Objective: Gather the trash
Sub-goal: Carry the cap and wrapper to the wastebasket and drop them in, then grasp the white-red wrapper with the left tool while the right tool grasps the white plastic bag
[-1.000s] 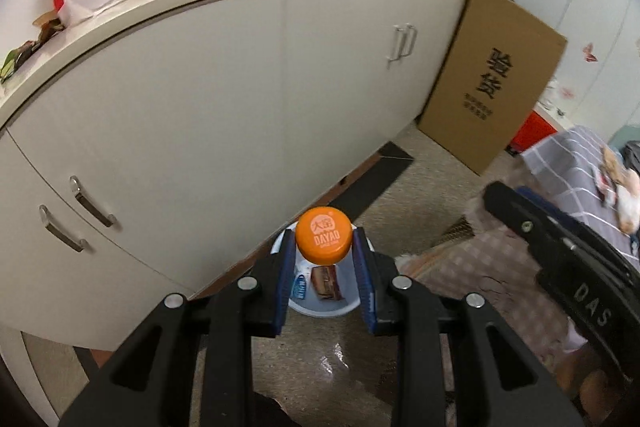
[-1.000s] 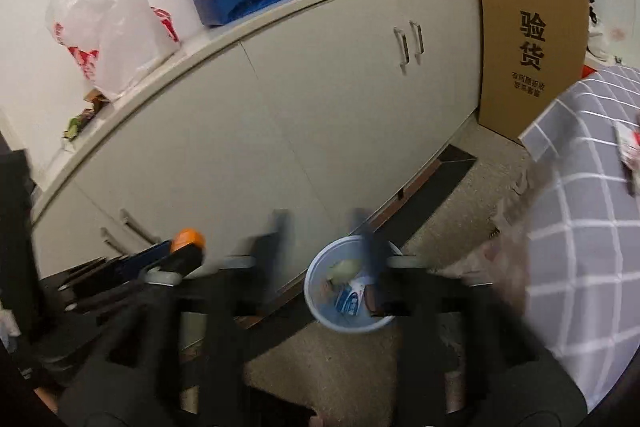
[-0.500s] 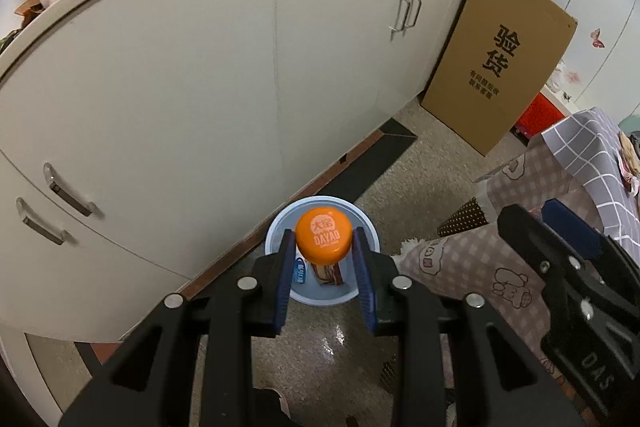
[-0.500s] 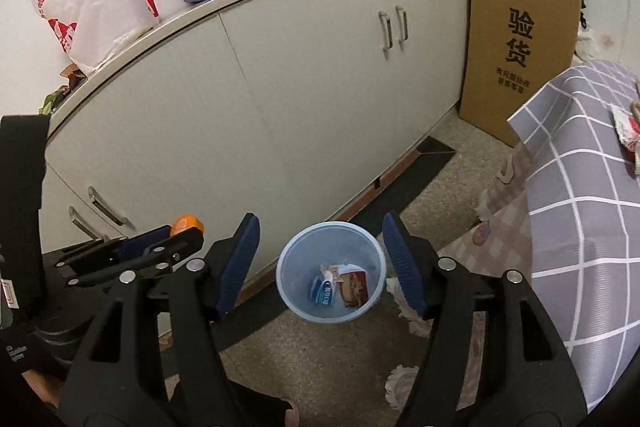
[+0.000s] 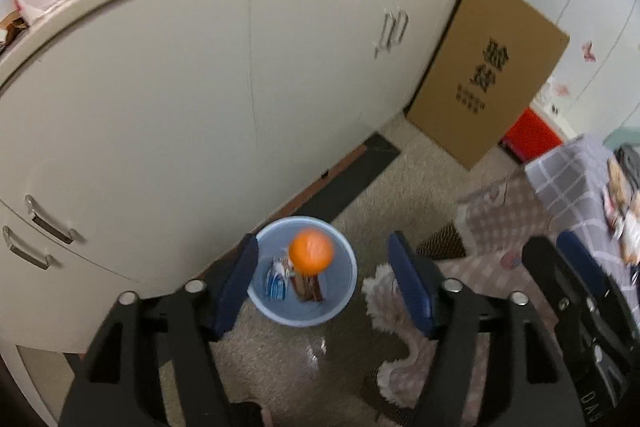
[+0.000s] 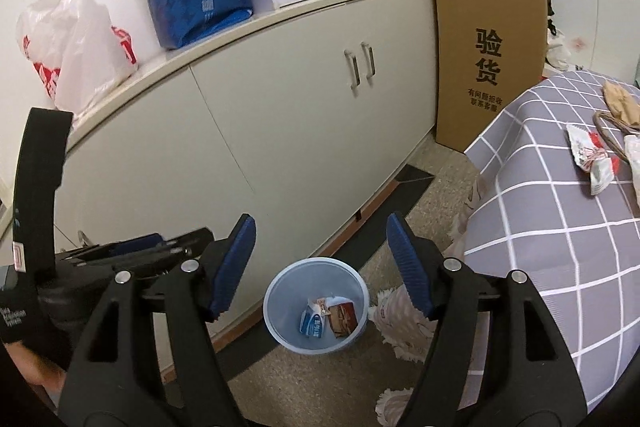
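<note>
A pale blue trash bin [image 5: 344, 287] stands on the floor by the white cabinets; it also shows in the right wrist view [image 6: 280, 323]. A blue wrapper [image 6: 312, 323] and a brown wrapper [image 6: 343, 319] lie inside. My left gripper [image 5: 322, 283] is open above the bin. An orange-capped bottle [image 5: 311, 253], blurred, is in the air between the open jaws over the bin. My right gripper [image 6: 320, 267] is open and empty, above the bin. Red-and-white wrappers [image 6: 592, 157] lie on the checked table at the right.
White cabinets [image 6: 280, 131] run along the left with bags on top. A cardboard sheet [image 6: 486, 67] leans against them. The grey checked tablecloth [image 6: 560, 247] hangs at the right. A fluffy rug [image 6: 400, 323] lies beside the bin.
My left gripper has opened and let go of the orange-capped bottle, which now drops over the bin. My right gripper stays open and has shifted a little.
</note>
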`<act>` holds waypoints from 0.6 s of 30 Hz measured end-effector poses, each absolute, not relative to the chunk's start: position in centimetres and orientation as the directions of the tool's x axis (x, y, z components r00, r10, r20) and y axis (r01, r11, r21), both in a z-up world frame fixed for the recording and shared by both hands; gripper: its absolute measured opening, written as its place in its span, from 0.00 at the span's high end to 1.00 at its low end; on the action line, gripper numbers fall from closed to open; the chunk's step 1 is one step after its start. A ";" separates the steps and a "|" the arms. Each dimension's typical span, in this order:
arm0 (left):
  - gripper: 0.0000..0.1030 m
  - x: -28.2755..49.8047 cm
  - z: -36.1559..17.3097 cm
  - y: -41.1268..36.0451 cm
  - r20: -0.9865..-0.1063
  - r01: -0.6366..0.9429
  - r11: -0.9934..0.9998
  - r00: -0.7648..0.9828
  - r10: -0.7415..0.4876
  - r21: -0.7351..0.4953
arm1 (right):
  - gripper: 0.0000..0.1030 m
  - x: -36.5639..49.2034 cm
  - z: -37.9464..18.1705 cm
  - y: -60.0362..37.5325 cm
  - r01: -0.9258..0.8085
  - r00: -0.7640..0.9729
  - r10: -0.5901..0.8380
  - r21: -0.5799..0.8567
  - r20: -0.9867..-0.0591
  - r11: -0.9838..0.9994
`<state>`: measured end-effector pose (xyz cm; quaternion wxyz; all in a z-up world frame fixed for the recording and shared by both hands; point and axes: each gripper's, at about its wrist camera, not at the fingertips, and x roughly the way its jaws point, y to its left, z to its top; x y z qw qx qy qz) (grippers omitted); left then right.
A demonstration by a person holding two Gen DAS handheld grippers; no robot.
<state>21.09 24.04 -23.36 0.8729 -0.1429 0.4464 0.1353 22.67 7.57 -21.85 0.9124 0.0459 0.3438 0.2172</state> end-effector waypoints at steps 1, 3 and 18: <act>0.35 21.0 -23.2 24.0 -0.817 -0.368 0.921 0.565 0.115 -0.125 | 0.34 22.6 -21.7 7.4 -0.364 0.672 0.428 0.234 -0.605 0.902; 0.35 20.8 -22.8 23.9 -0.819 -0.373 0.919 0.562 0.116 -0.126 | 0.34 22.4 -21.4 7.1 -0.364 0.672 0.429 0.236 -0.604 0.901; 0.35 17.7 -16.4 17.0 -0.746 -0.270 0.958 0.658 0.106 -0.102 | 0.33 18.9 -17.3 2.0 -0.313 0.719 0.420 0.282 -0.553 0.907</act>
